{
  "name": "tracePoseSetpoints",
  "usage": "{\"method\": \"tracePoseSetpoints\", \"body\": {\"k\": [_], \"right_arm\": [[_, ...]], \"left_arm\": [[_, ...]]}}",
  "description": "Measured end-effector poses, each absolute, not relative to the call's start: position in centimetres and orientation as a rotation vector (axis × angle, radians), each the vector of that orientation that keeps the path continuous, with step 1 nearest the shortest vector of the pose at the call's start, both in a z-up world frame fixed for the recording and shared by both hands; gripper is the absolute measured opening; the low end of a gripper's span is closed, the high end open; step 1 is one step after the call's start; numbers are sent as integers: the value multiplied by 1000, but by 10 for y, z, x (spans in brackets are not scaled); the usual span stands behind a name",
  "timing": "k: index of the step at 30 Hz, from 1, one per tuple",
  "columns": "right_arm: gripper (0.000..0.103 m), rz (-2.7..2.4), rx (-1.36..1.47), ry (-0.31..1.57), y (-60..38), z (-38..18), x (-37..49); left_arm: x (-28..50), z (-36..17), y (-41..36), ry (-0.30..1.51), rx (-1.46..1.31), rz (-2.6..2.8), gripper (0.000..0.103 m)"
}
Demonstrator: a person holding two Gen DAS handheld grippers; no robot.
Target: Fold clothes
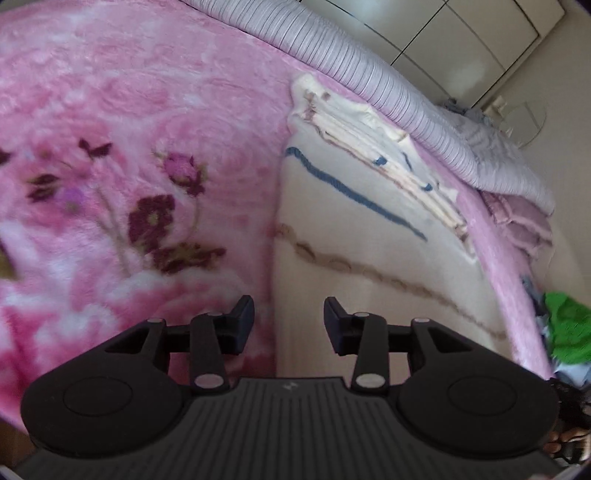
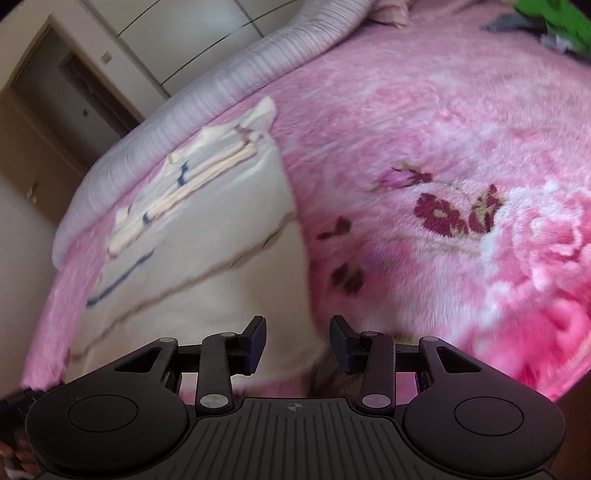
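Observation:
A cream garment with a blue stripe and a brown stripe lies folded flat on the pink floral blanket. Its far end is bunched in layers. It also shows in the right wrist view. My left gripper is open and empty, just above the garment's near left edge. My right gripper is open and empty, above the garment's near right edge.
A striped lilac duvet lies rolled along the far edge of the bed. A green cloth sits at the bed's right side and shows in the right wrist view. White wardrobe doors stand behind.

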State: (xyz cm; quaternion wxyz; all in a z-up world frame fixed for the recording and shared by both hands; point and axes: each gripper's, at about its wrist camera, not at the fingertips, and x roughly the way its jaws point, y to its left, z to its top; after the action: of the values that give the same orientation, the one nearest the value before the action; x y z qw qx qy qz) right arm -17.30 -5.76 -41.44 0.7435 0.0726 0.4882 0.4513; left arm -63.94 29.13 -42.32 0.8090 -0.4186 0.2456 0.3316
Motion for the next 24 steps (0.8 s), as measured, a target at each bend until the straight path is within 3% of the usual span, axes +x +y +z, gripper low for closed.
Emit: {"method": "tracePoseSetpoints", "body": {"k": [13, 15, 17, 24], "right_arm": [[41, 1188, 423, 1231, -27, -444, -114], [37, 1203, 404, 1234, -20, -445, -115], [29, 1211, 380, 1236, -13, -447, -117], [26, 1218, 403, 1252, -20, -451, -119]], "left_arm": [[-614, -453, 340, 422, -1109, 488, 35], [-610, -452, 339, 444, -1101, 476, 30], [-606, -450, 337, 489, -1074, 482, 15], [-612, -458, 346, 504, -1149, 479, 8]]}}
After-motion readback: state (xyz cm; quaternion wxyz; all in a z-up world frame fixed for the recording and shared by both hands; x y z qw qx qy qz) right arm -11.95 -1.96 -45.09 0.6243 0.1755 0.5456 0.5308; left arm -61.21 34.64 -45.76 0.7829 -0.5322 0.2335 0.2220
